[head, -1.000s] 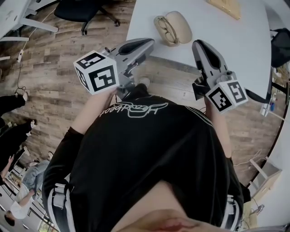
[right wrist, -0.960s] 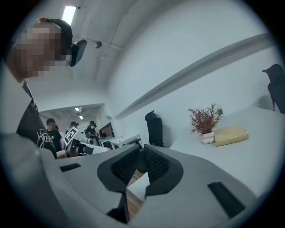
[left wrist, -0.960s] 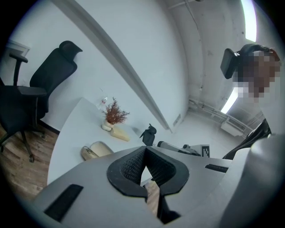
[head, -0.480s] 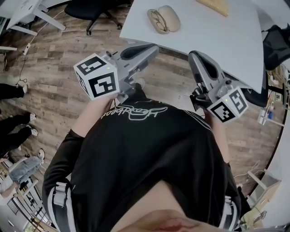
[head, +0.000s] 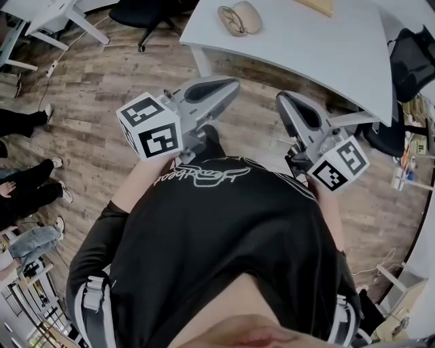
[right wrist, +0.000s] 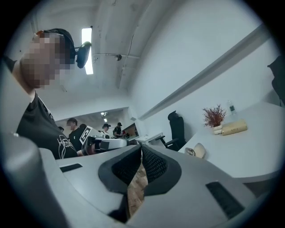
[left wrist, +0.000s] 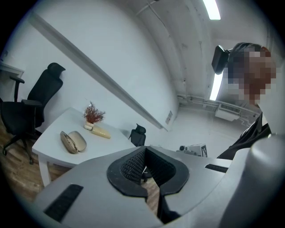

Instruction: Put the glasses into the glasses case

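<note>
An open beige glasses case [head: 246, 16] lies near the left corner of the white table [head: 312, 51], with the glasses [head: 231, 20] resting in its left half. The case [left wrist: 74, 141] shows small and far in the left gripper view, and again, case [right wrist: 196, 151], in the right gripper view. My left gripper [head: 231, 85] and right gripper [head: 281, 102] hover over the wooden floor in front of my chest, well short of the table. Both are shut with nothing between the jaws.
A black office chair [head: 139, 12] stands left of the table, and a dark chair or bag [head: 410, 58] sits at its right end. A dried-plant ornament [left wrist: 92, 115] and a wooden block [left wrist: 100, 132] sit on the table's far side. People's legs [head: 24, 187] stand at the left.
The table and case have slid up and away in the head view as I step back. Both grippers stay shut by my chest.
</note>
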Demonstrator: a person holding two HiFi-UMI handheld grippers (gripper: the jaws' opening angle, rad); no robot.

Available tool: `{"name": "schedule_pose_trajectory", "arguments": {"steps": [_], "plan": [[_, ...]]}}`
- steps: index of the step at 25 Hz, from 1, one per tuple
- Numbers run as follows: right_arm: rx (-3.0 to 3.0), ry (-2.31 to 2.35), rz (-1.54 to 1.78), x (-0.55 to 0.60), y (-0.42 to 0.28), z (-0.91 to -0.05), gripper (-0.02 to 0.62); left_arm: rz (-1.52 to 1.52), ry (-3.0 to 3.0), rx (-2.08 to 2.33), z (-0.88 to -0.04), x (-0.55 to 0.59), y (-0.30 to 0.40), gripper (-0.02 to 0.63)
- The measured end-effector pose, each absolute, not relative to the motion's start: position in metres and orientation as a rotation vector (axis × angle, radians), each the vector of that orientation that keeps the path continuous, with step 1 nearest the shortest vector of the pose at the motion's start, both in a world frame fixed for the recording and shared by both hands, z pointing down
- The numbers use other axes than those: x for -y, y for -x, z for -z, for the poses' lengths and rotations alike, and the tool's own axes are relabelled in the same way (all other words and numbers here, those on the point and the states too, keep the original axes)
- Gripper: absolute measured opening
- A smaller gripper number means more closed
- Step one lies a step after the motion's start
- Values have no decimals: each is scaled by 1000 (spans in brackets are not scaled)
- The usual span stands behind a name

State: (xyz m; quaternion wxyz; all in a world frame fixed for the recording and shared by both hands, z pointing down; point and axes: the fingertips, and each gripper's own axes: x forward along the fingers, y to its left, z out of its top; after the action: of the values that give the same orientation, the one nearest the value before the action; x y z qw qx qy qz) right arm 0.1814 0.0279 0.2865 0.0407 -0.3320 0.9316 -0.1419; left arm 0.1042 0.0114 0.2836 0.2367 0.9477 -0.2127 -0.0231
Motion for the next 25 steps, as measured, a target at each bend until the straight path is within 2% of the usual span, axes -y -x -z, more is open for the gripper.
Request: {"name": "schedule_pose_trajectory", "arguments": {"steps": [11,25], "plan": [[-2891,947,514,-75,-167,-293,14,0,-2621,593,-282,-61,-107,6],[-2901,910,590,-83,-149,-299,14,-10,-2588,602,-287,-69,-94,6]]}}
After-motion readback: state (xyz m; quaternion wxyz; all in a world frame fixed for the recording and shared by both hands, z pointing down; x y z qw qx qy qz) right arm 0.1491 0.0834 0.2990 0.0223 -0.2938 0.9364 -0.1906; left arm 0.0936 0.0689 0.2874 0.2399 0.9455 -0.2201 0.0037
